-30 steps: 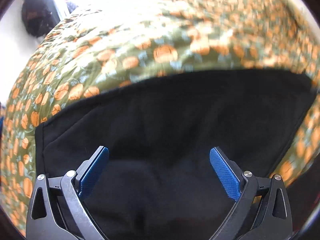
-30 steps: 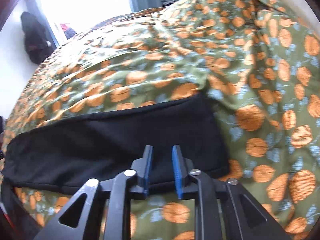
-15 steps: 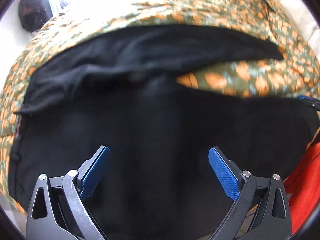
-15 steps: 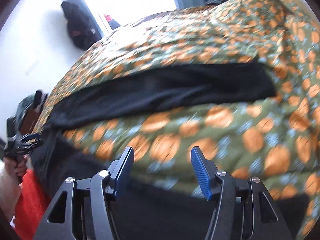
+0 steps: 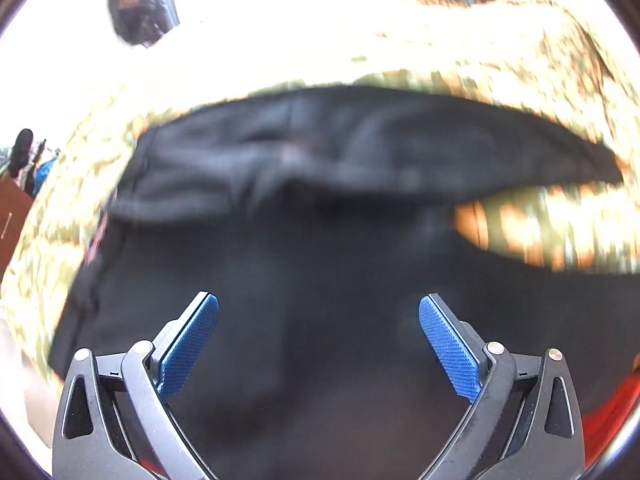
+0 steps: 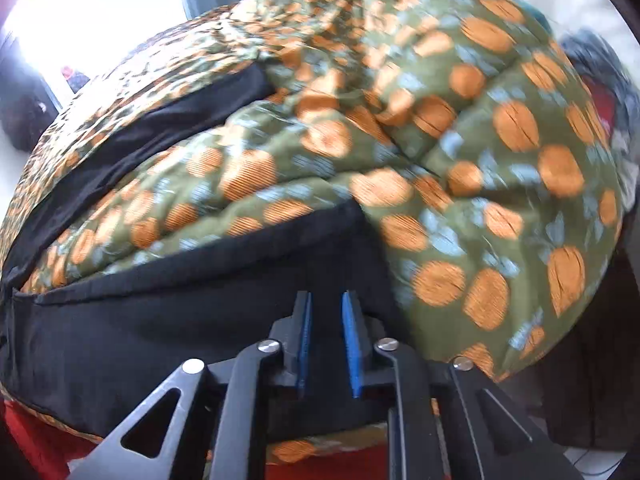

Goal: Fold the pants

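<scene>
black pants (image 5: 320,248) are spread on the quilt (image 6: 460,168). the left claw (image 5: 319,340) is held wide apart above them. the right claw (image 6: 325,344), wider half a second ago, has been narrowed over the hem, nothing visibly pinched.

Pants (image 5: 304,280): plain black, no pattern, a small reddish mark at the left edge in the left wrist view. Bed cover (image 6: 460,208): olive green, printed all over with orange rounded fruit shapes and pale blue-grey leaves; washed out to yellow-white where strongly lit. Left gripper (image 5: 319,344) and right gripper (image 6: 324,340): black frames with silver rivets, blue textured pads (image 5: 188,348); red cloth (image 6: 36,440) at the lower left corner, below the cover's edge.
</scene>
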Demonstrator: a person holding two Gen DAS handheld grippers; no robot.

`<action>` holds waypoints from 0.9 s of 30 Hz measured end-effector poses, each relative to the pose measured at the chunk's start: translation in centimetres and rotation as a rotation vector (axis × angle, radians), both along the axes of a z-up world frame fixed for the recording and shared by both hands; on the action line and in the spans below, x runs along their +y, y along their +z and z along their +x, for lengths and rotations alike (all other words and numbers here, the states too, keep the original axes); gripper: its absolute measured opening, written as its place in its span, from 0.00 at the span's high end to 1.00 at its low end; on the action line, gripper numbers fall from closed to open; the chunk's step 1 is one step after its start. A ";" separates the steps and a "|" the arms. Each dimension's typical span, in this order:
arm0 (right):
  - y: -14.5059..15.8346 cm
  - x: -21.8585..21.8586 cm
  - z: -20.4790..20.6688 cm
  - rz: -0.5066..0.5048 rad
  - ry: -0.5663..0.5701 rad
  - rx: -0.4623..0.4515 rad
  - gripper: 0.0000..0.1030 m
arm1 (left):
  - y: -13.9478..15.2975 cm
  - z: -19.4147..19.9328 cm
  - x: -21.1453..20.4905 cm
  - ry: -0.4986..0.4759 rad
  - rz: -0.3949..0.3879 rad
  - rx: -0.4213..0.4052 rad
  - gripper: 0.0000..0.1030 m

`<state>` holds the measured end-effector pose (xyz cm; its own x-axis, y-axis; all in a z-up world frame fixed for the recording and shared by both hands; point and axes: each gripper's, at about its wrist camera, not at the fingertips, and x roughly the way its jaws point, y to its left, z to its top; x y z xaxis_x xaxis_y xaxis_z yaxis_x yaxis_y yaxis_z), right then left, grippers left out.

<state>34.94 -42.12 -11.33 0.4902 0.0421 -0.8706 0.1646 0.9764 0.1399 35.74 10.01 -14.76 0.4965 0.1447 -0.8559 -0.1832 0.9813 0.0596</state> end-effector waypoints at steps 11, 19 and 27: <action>-3.0 29.4 19.9 0.136 0.563 -0.061 0.45 | -8.5 9.9 7.2 0.174 -0.013 0.026 0.01; -9.2 13.9 24.5 -0.086 0.370 -0.039 0.45 | -9.8 8.6 7.3 0.162 0.011 -0.088 0.01; -7.5 1.1 23.4 -0.168 0.279 -0.048 0.46 | -9.8 9.3 7.4 0.165 0.045 -0.083 0.01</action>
